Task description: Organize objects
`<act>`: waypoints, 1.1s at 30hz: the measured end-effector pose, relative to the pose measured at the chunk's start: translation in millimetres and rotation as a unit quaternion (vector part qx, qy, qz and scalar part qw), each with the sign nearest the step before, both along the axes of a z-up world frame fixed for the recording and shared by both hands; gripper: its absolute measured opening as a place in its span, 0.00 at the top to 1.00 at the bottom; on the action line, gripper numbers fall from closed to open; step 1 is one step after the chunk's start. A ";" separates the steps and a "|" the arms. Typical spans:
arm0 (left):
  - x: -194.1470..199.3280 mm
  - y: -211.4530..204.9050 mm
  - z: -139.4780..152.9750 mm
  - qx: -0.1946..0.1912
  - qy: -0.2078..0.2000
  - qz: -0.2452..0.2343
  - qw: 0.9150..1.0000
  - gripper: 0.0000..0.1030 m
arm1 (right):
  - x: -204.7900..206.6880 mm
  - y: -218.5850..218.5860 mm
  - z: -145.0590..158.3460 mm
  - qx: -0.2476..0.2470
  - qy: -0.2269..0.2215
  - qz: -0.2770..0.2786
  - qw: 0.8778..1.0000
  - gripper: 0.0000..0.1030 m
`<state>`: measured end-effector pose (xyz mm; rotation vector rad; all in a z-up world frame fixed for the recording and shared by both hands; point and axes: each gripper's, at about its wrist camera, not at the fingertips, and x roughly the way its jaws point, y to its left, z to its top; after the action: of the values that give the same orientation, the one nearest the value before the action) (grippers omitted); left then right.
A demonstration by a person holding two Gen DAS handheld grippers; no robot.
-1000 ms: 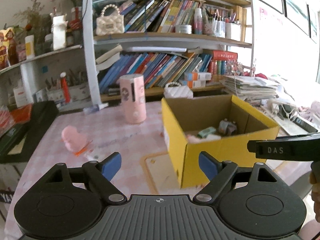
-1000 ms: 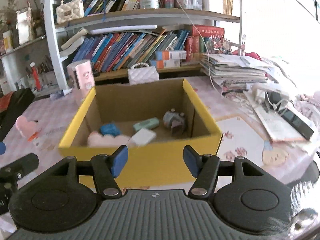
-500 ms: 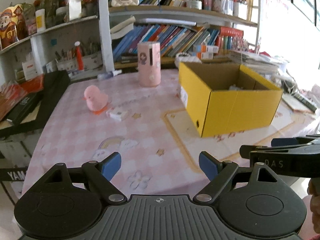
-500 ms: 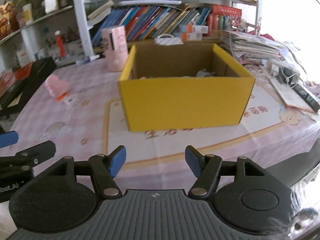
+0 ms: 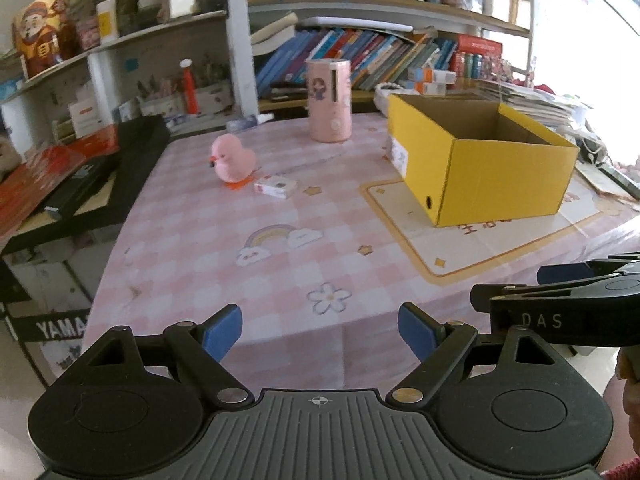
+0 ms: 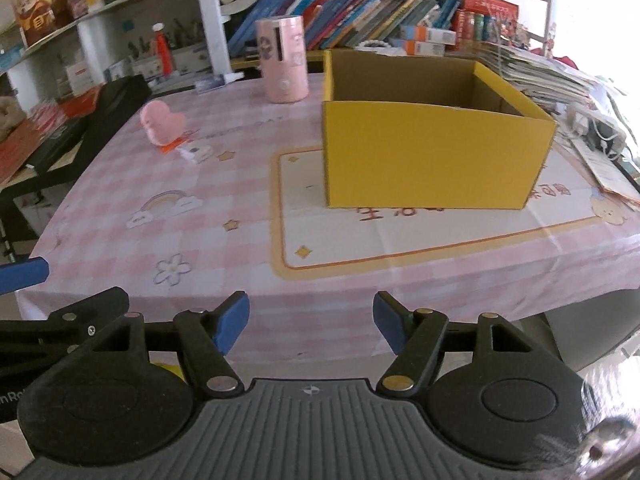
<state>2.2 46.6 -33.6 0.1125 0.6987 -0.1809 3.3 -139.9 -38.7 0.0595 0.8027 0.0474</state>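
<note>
A yellow cardboard box (image 5: 492,178) (image 6: 432,160) stands open on the right half of the pink checked table; its contents are hidden from here. A pink toy duck (image 5: 233,159) (image 6: 162,122) and a small white packet (image 5: 276,187) (image 6: 196,153) lie at the far left. A pink cylinder (image 5: 329,101) (image 6: 283,59) stands at the back. My left gripper (image 5: 320,332) is open and empty, held back off the table's front edge. My right gripper (image 6: 311,322) is open and empty, also off the front edge.
Bookshelves (image 5: 360,52) line the back of the table. A black keyboard case (image 5: 104,168) lies to the left. Stacked papers and a power strip (image 6: 592,120) crowd the right side. The table's front edge (image 6: 320,320) hangs just ahead of both grippers.
Both grippers have pulled back and away from the box to beyond the table's front edge. The box's inside, seen earlier with several small items, is now out of sight.
</note>
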 end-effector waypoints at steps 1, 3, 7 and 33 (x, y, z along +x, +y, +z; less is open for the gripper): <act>-2.3 4.1 0.3 0.000 -0.001 0.006 1.000 0.15 | -0.6 4.0 -0.1 0.000 0.001 0.005 1.000 0.35; -5.2 12.1 1.4 -0.001 -0.003 0.017 1.000 0.15 | -1.7 12.0 0.1 -0.001 0.001 0.016 1.000 0.35; -10.8 27.6 4.0 -0.003 -0.008 0.039 0.999 0.15 | -1.5 27.5 1.7 -0.002 -0.002 0.038 0.999 0.34; -6.7 75.6 14.3 -0.017 -0.041 0.083 0.996 0.15 | 8.1 82.0 16.9 -0.018 -0.033 0.089 0.995 0.30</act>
<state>-4.4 122.2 -19.2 0.0290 0.6203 -0.0285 11.4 -58.0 -21.8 -0.0475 0.7404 0.2029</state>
